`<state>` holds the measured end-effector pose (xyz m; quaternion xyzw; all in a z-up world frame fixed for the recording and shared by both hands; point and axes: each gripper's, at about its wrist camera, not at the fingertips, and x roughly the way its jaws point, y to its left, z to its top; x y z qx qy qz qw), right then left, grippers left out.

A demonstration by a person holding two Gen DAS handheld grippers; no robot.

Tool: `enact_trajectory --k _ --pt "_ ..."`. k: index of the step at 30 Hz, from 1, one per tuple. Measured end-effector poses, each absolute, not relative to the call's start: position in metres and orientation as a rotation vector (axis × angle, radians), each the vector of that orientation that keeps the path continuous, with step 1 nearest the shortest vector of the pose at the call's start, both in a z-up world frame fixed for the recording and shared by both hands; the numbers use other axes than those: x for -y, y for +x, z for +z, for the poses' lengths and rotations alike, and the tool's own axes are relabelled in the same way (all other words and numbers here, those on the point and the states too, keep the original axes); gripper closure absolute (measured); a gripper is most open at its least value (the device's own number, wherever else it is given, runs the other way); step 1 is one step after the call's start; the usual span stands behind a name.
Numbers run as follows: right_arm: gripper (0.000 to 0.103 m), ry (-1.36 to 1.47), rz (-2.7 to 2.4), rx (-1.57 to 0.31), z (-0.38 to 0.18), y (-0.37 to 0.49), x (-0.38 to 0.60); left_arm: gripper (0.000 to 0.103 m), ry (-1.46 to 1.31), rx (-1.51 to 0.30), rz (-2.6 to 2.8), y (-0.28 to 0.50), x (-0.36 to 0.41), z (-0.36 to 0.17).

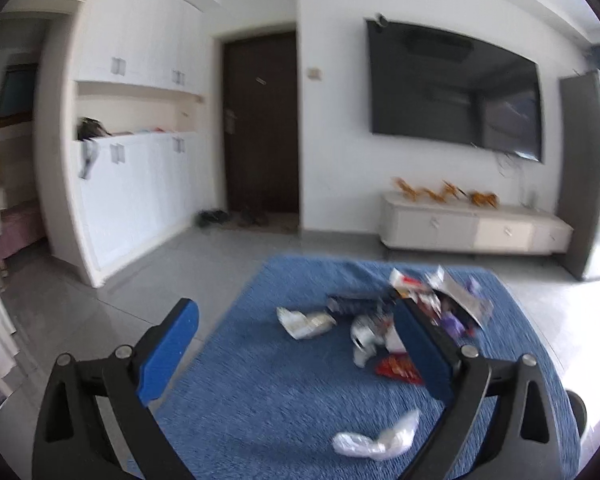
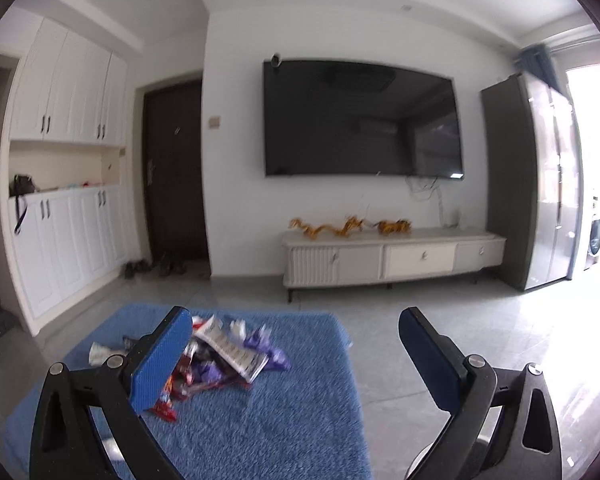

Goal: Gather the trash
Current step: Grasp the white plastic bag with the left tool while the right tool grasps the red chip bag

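Observation:
A heap of crumpled wrappers lies on a blue cloth-covered table, with a white wrapper to its left and a clear plastic scrap nearer to me. My left gripper hangs over the table, jaws wide open with nothing between them; its right finger overlaps the heap in the picture. In the right wrist view the same wrapper heap sits on the blue table. My right gripper is open and empty, its left finger in front of the heap.
Grey tiled floor surrounds the table. Beyond stand a white TV cabinet with orange figurines, a wall-mounted TV, a dark door, white cupboards and a tall grey fridge.

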<state>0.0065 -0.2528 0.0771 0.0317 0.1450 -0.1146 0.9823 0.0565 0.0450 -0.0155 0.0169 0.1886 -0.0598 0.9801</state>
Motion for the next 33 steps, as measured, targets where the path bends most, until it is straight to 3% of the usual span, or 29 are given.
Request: enact_trajectory --k 7,14,18,20,22,25,26,28,31,33 --pt "0.000 0.062 -0.056 -0.468 0.031 0.059 0.232 0.005 0.065 -0.542 -0.440 0.070 -0.028 -0.064" --pt "0.028 0.082 0.180 -0.670 -0.020 0.115 0.191 0.005 0.143 -0.701 -0.583 0.083 -0.004 -0.117" --pt "0.039 0.066 0.265 -0.748 -0.042 0.143 0.172 0.006 0.152 -0.762 -0.612 0.094 0.000 -0.141" --pt "0.044 0.064 0.295 -0.783 -0.051 0.156 0.166 0.014 0.144 -0.791 -0.624 0.097 0.001 -0.149" --pt "0.046 0.063 0.316 -0.813 -0.059 0.167 0.160 0.031 0.123 -0.832 -0.639 0.102 0.001 -0.158" --pt "0.054 0.056 0.340 -0.846 -0.069 0.179 0.150 0.046 0.078 -0.879 -0.666 0.106 -0.002 -0.166" --pt "0.060 0.053 0.345 -0.858 -0.071 0.181 0.148 0.048 0.060 -0.885 -0.681 0.106 -0.003 -0.167" --pt "0.073 0.061 0.363 -0.881 -0.077 0.186 0.144 0.062 0.054 -0.887 -0.696 0.104 -0.003 -0.165" --pt "0.089 0.056 0.365 -0.900 -0.081 0.183 0.142 0.070 0.049 -0.895 -0.702 0.100 -0.002 -0.165" --pt "0.091 0.060 0.370 -0.901 -0.082 0.174 0.142 0.070 0.048 -0.893 -0.693 0.096 -0.006 -0.165"
